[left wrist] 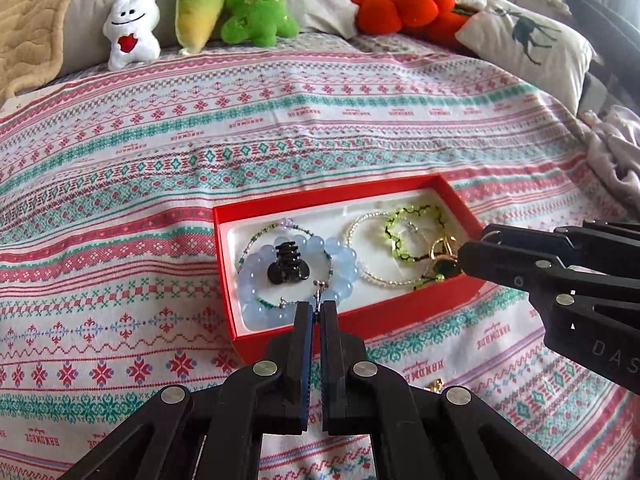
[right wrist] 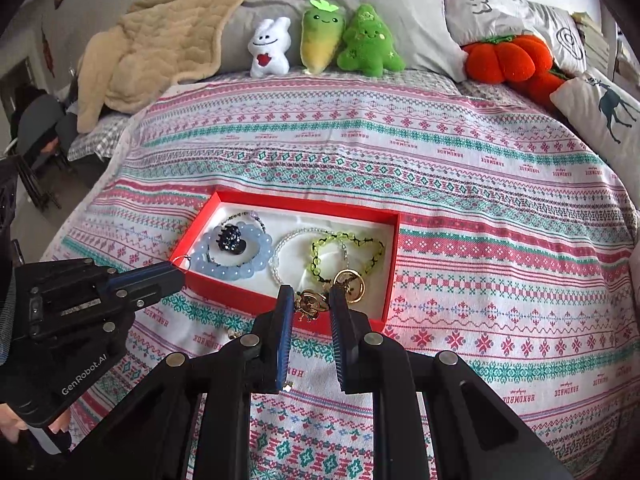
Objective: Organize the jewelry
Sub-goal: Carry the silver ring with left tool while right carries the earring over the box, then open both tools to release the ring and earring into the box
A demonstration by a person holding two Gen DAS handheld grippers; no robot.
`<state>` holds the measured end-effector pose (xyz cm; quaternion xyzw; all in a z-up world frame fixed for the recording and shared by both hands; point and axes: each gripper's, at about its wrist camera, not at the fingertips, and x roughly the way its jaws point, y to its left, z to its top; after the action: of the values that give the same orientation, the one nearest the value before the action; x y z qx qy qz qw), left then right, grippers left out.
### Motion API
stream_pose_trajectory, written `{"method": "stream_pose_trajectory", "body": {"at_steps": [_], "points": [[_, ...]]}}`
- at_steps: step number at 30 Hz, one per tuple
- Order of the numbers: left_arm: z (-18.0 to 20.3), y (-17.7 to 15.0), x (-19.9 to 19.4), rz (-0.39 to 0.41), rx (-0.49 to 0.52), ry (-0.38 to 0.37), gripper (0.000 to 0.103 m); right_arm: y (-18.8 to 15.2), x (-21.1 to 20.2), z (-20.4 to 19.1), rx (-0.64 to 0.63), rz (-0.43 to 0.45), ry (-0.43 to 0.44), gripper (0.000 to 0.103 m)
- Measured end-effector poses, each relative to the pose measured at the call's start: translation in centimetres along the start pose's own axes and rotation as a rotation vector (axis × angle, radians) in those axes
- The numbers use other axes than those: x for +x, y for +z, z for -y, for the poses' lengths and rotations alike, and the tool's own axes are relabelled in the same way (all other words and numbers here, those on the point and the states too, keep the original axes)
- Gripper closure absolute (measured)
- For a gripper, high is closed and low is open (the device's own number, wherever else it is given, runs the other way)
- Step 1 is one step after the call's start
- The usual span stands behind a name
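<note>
two tools: both over the red box (left wrist: pixel 352 316) on the bed (left wrist: pixel 280 120)
left tool (left wrist: pixel 317 312): pinched on a thin silver hook (left wrist: pixel 320 294)
right tool (right wrist: pixel 310 304): narrow, clamped on a gold charm (right wrist: pixel 310 303)

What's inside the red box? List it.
In the red box: a blue bead bracelet with a black hair claw inside its ring, a thin beaded strand, a clear bead bracelet, a green bead bracelet and gold pieces. Anything beneath them is hidden.

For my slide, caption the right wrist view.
Right tongs grip a gold charm over the red box of bracelets on the bed.
</note>
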<state>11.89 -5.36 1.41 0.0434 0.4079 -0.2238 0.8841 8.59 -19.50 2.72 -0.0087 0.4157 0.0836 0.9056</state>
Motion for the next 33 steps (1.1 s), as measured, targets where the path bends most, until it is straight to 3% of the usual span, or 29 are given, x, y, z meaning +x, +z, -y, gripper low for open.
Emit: {"method": "stream_pose_trajectory", "body": {"at_steps": [15, 20, 33], "points": [[-0.9, 0.6, 2.2, -0.024, -0.025, 0.007, 0.103, 1.2, 2.4, 0.7, 0.023, -0.024, 0.003, 0.084], [-0.9, 0.3, 1.4, -0.024, -0.018, 0.010, 0.087, 1.2, 2.6, 0.6, 0.019, -0.027, 0.000, 0.084], [-1.6, -1.2, -0.4, -0.025, -0.003, 0.043, 0.068, 1.7, 3.5, -0.2, 0.002, -0.037, -0.005, 0.084]]}}
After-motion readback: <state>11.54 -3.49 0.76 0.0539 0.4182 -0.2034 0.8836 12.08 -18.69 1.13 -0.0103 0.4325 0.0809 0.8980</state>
